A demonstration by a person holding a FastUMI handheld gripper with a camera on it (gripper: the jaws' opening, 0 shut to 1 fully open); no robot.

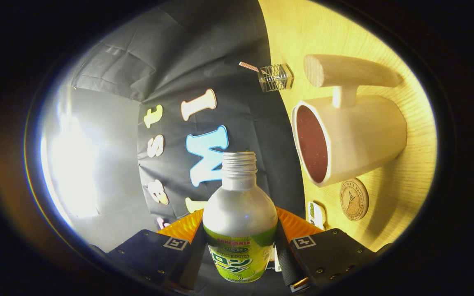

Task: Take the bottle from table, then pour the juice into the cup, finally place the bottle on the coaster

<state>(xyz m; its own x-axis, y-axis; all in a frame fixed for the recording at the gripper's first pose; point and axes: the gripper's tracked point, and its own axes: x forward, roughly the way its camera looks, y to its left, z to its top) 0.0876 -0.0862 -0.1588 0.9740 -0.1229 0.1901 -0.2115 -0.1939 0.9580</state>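
My tool (pixel 240 246) is clamped on the bottle (pixel 240 218), both fingers pressing its sides, and it's tipped toward the cup (pixel 350 137) on the counter (pixel 401 82). I'd bring the open neck over the rim, then roll slowly.

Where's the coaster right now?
In the gripper view, the round cork coaster lies on the wooden table beside the white cup, beyond the jaws gripping the bottle.

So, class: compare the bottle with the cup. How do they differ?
The bottle is silvery with a green label; the cup is plain white with a handle. The bottle has a narrow threaded neck; the cup's mouth is wide. The bottle sits between the gripper fingers; the cup rests on the table. Both are uncovered.
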